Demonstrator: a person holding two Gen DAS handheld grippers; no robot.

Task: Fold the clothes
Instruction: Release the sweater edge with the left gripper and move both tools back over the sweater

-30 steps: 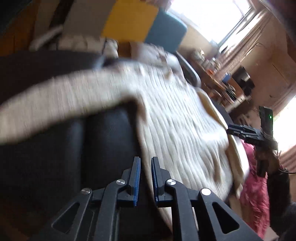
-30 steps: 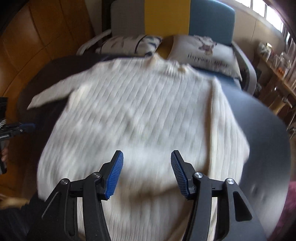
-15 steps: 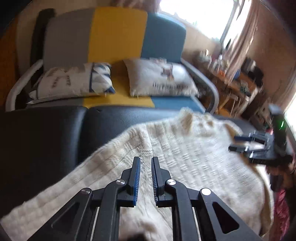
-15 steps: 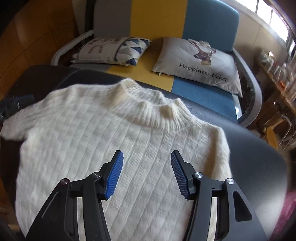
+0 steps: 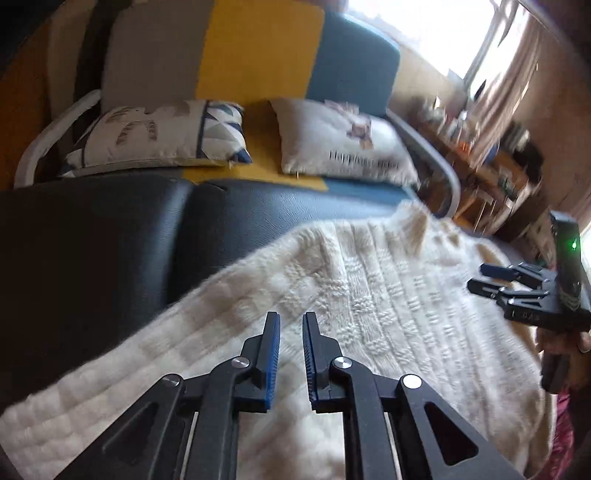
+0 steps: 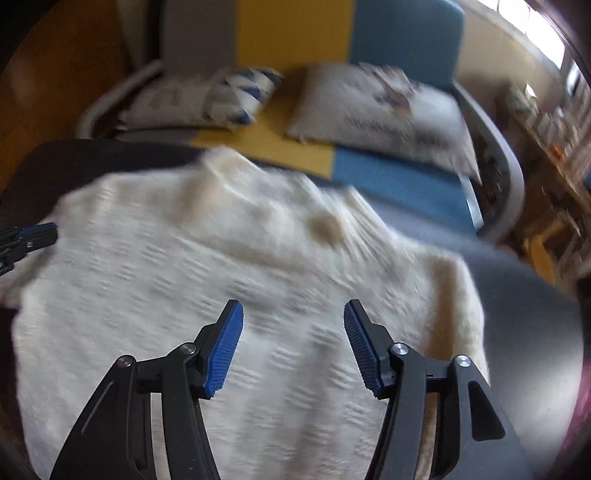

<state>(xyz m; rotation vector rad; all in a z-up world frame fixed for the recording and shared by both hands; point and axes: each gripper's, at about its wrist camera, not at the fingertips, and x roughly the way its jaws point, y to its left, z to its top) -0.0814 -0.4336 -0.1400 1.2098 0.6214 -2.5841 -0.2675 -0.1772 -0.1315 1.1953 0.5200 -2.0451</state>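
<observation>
Here, a cream knit sweater [image 6: 229, 295] lies spread flat, collar away from the cameras, across a dark padded worktop [image 5: 110, 236], laid out so its sleeves and hem can be reached for folding. Above the sweater's left shoulder and sleeve, the left hand-held gripper [image 5: 291, 354] hangs with its 2 blue pads nearly together and nothing between them. Over the sweater's middle, the right hand-held gripper [image 6: 293, 343] is opening, its jaws wide and bare, probably readying for a first pinch of the knit. Beyond the sweater's collar stands a grey, yellow and blue sofa [image 6: 295, 33] with 2 cushions [image 5: 340, 144]. The left view alone shows the long left sleeve running off toward the camera and the person's hand [image 5: 565, 339] on the right tool. The right view alone shows the sweater's right edge.
</observation>
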